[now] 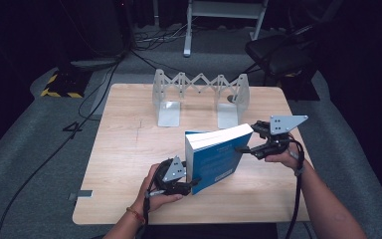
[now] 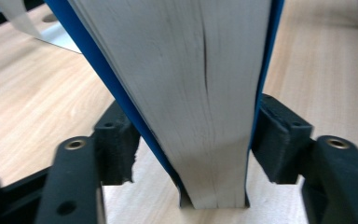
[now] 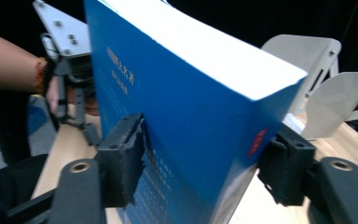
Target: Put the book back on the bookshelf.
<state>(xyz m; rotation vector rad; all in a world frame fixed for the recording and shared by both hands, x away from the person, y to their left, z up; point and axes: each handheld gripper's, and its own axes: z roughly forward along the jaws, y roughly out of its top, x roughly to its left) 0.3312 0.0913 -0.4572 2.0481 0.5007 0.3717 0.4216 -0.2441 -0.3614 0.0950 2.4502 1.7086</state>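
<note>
Blue-covered thick paperback book (image 1: 218, 155) stands tilted on the pale wooden table (image 1: 129, 149), in front of the white folding metal book rack (image 1: 199, 94). Right gripper (image 3: 205, 177) pinches its spine end, both pads touching. Left gripper (image 2: 193, 154) straddles the page edge; its right pad touches the cover, the left stands slightly off.

I count one blue book (image 1: 218, 157) standing on my one wooden table (image 1: 129, 149), my two grippers, left (image 1: 191, 184) and right (image 1: 243, 148), at that book, and one white folding rack (image 1: 199, 97) behind it.
</note>
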